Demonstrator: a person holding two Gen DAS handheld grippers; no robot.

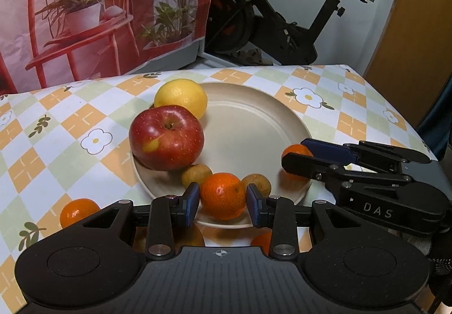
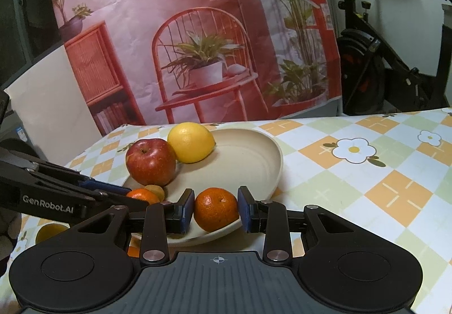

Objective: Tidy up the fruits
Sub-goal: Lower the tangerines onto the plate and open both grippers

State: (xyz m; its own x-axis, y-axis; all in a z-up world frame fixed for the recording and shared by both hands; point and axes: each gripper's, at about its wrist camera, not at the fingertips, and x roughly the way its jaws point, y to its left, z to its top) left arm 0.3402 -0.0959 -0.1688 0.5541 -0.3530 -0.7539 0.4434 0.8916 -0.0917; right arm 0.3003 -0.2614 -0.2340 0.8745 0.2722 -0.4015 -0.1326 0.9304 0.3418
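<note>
Each tool, your left tool (image 1: 223, 201) and right tool (image 2: 216, 208), pinches a small round orange tangerine (image 1: 223, 195) (image 2: 216, 208) over the near rim of the beige round plate (image 1: 254, 122), ready to set them beside the red apple (image 1: 166, 137).

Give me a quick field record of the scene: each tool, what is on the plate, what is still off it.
left tool: closed on a mandarin, over the plate's near rim
right tool: closed on another mandarin, over the plate's right edge
plate: beige, on the checked tablecloth
on plate: red apple, lemon behind it, two small brownish fruits
off plate: one mandarin on the cloth, left of the left tool
unclear: orange shapes beneath the left tool, mostly hidden
</note>
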